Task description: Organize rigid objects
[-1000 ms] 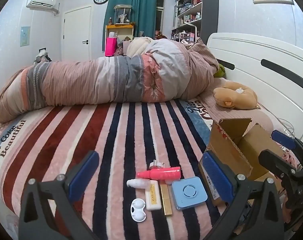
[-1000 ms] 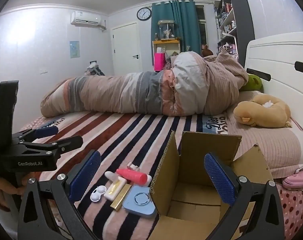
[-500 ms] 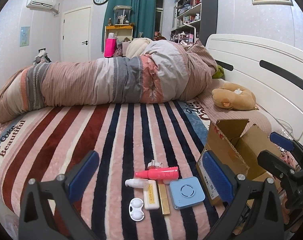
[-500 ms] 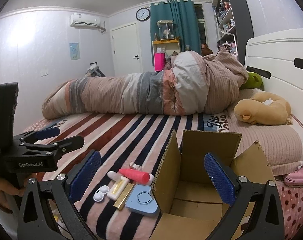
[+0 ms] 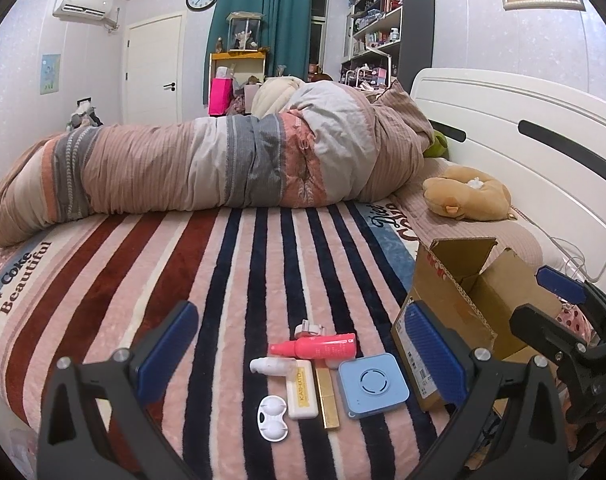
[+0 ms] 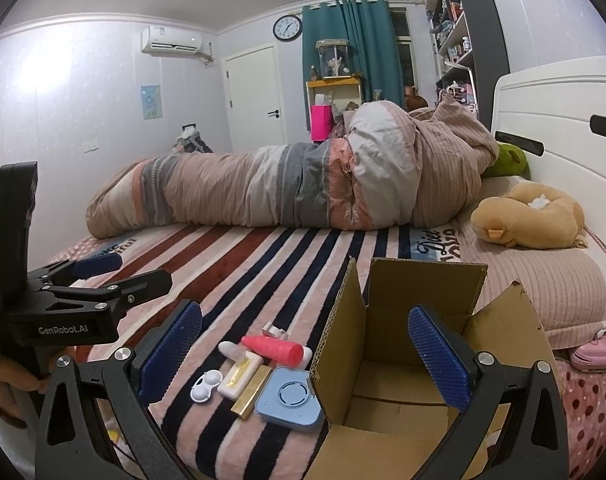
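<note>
A cluster of small items lies on the striped bedspread near the bed's front edge: a pink tube [image 5: 315,347], a white tube [image 5: 299,386], a gold bar [image 5: 329,397], a light blue square case [image 5: 373,385], a white contact lens case [image 5: 273,418] and a small white clip [image 5: 309,327]. An open, empty cardboard box [image 6: 407,364] stands just right of them. My left gripper [image 5: 299,354] is open and empty above the cluster. My right gripper [image 6: 305,350] is open and empty over the box's left wall.
A rolled striped duvet [image 5: 223,168] lies across the back of the bed. A tan plush toy [image 5: 467,196] sits by the white headboard [image 5: 523,148]. A pink slipper [image 6: 595,354] lies at the right edge.
Both grippers have drawn back and risen slightly, so the items and box sit a little farther off. Both stay open; nothing on the bed has moved.
</note>
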Action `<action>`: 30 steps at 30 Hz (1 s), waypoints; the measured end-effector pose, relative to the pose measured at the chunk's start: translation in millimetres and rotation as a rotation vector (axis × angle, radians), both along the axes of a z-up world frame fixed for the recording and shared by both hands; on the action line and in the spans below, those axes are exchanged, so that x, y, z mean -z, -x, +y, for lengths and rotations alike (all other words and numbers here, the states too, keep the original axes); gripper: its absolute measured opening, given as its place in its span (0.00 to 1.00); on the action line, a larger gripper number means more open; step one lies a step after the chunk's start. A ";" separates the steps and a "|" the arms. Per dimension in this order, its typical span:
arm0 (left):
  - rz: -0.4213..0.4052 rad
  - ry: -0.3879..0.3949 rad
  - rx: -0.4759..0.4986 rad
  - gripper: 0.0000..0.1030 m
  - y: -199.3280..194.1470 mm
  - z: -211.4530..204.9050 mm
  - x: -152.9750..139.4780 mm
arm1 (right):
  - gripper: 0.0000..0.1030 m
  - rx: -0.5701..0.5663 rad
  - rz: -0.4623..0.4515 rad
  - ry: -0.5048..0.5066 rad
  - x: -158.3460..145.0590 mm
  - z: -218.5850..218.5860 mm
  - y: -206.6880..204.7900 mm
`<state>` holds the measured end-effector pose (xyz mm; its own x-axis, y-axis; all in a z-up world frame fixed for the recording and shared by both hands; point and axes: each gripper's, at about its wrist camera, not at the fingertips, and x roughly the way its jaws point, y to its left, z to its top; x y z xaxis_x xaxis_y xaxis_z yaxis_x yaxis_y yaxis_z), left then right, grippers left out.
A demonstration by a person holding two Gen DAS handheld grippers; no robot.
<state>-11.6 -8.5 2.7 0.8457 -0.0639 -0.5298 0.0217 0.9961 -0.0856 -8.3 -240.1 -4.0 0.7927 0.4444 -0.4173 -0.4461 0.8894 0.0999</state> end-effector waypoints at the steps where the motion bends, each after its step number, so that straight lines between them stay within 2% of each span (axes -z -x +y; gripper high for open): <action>1: 0.000 -0.001 0.001 0.99 0.5 0.4 -0.6 | 1.00 0.000 0.000 0.000 -0.1 -0.2 -0.2; 30: 0.003 -0.002 -0.003 0.99 1.6 -1.9 0.1 | 1.00 -0.001 0.000 0.009 -0.4 0.2 1.4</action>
